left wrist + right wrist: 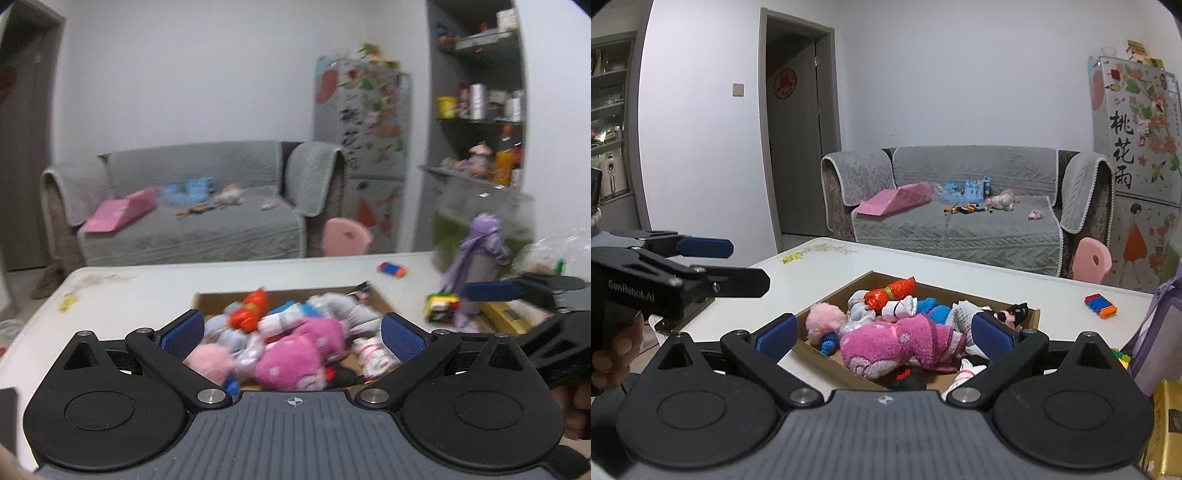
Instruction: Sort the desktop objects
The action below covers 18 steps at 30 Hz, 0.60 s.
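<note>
The left wrist view is smeared with motion, so the purple doll [476, 258] and the small toy truck [441, 307] at the table's right are hard to make out; the right view cuts the doll at its edge. A cardboard box [827, 301] sits on the white table [820, 266], heaped with soft toys: a pink plush [886, 350] nearest, an orange bundle [892, 290] farther back. A block toy [1100, 304] lies apart on the right. Both the left gripper [291, 332] and the right gripper [882, 334] hover wide apart over the box, holding nothing. "GenRobot.AI" reads on the left tool; the fridge [1137, 155] bears "桃花雨".
</note>
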{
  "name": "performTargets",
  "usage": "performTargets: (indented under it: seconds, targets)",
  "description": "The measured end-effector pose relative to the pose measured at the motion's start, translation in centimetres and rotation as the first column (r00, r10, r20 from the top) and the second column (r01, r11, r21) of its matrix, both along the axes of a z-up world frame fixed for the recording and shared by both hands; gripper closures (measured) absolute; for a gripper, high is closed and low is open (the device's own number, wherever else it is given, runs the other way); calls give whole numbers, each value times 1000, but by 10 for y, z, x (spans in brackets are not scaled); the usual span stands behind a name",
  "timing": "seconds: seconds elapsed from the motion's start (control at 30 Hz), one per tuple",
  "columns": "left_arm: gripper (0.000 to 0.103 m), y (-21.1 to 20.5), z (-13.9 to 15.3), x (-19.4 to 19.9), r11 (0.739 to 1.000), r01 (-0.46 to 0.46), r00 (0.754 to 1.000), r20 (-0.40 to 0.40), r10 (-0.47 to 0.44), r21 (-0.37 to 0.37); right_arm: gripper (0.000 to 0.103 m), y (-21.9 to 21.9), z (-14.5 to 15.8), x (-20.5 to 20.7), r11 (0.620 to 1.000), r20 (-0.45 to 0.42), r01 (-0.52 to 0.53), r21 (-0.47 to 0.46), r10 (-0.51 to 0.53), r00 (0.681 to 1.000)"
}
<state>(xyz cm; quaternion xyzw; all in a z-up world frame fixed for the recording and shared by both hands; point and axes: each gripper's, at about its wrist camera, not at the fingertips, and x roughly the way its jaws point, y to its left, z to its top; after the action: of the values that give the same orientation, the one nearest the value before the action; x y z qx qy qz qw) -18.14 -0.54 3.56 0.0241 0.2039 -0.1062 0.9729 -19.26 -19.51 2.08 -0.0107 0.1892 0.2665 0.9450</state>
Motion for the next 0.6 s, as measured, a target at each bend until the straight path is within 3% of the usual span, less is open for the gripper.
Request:
performTargets:
  seconds: [0.17,0.23,0.6]
  targets:
    - [0,-10,-8,-9,968,-101,993,78,85,228,2,-1,-11,-7,1000,-12,17,17,-17,1000]
    - [0,-12,-7,-17,953,-121,989,115,93,276,2,-2,-17,-8,999,-29,24,32,-23,999]
    - [0,-19,-4,-7,974,-43,999,40,35,224,2,4,-26,-13,997,-45,5,77,-1,999]
